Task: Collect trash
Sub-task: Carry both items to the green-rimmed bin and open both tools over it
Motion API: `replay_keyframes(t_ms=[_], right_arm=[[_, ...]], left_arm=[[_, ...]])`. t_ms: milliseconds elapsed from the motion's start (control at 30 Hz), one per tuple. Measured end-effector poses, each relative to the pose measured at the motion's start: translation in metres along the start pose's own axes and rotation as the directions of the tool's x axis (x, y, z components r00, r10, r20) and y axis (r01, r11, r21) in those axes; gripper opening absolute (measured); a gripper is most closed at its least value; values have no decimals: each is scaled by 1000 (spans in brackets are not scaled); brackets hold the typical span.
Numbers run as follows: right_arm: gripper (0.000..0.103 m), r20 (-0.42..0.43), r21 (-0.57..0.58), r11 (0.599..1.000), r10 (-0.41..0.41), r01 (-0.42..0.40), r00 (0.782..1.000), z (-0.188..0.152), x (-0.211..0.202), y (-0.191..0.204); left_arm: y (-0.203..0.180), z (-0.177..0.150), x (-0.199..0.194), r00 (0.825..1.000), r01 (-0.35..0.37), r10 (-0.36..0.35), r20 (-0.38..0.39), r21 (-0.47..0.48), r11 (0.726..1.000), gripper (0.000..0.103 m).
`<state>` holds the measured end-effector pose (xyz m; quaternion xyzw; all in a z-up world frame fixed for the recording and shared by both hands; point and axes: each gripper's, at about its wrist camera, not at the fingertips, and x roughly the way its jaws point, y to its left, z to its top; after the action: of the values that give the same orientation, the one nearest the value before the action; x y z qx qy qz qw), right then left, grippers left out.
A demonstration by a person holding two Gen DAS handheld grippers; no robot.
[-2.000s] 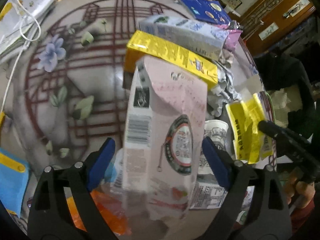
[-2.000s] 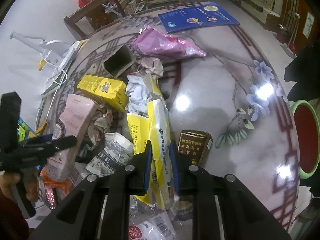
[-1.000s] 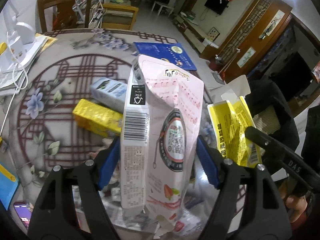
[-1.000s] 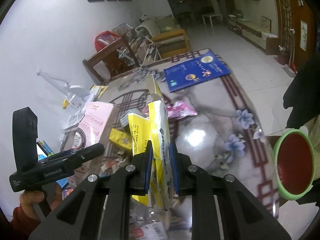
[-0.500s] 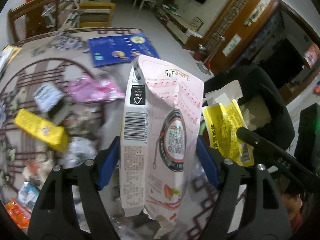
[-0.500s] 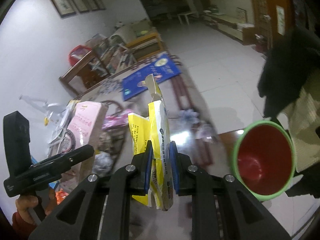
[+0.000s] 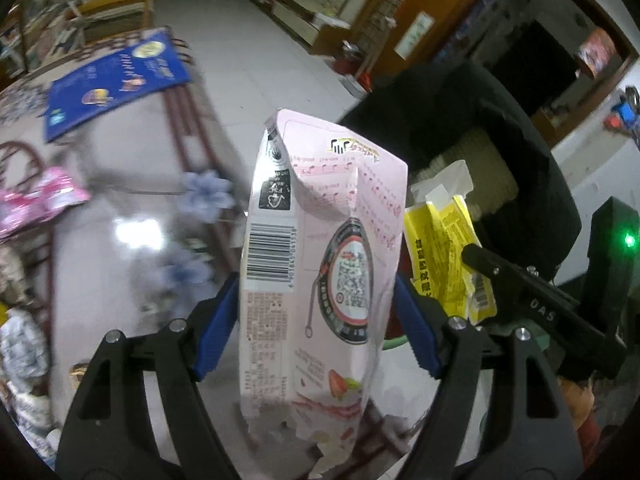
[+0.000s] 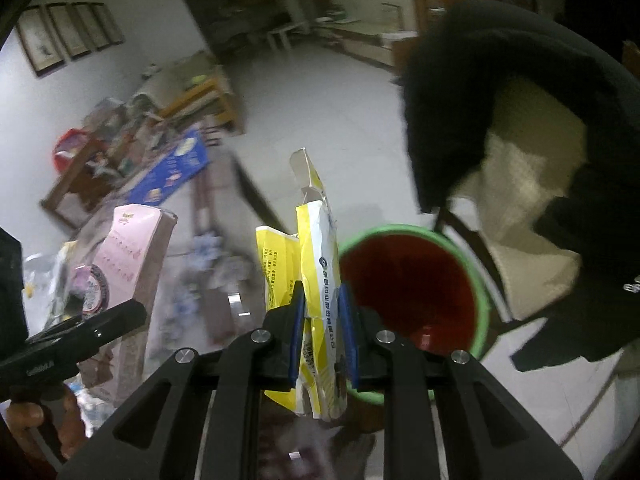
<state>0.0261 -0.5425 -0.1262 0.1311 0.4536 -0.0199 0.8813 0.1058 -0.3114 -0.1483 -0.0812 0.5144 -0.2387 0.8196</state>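
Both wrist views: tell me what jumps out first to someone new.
The tall pink carton fills the left view, clamped upright in the left gripper. In the right view, the right gripper pinches a crumpled yellow bag. Just past the bag sits a red bucket with a green rim.

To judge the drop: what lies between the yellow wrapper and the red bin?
Nothing: in the right wrist view the yellow wrapper held by the right gripper borders the red bin directly.
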Motion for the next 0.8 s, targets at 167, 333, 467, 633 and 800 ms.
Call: replay_keyframes(t_ms=[167, 333, 467, 633, 800], right_arm=[[17, -7, 57, 997, -59, 60, 998, 1, 2, -44], [18, -7, 89, 992, -94, 94, 996, -1, 2, -64], [51, 6, 109, 987, -123, 121, 992, 4, 4, -68], [55, 26, 120, 986, -119, 115, 993, 6, -1, -68], [55, 32, 92, 994, -67, 64, 997, 6, -5, -49]], left_arm=[[-36, 7, 40, 997, 35, -31, -63, 59, 998, 72], [-68, 15, 67, 995, 62, -52, -89, 119, 991, 75], [-79, 20, 75, 996, 43, -32, -79, 145, 988, 89], [-77, 19, 63, 998, 23, -15, -58, 148, 989, 92], [-57, 11, 26, 1000, -17, 17, 7, 129, 991, 92]])
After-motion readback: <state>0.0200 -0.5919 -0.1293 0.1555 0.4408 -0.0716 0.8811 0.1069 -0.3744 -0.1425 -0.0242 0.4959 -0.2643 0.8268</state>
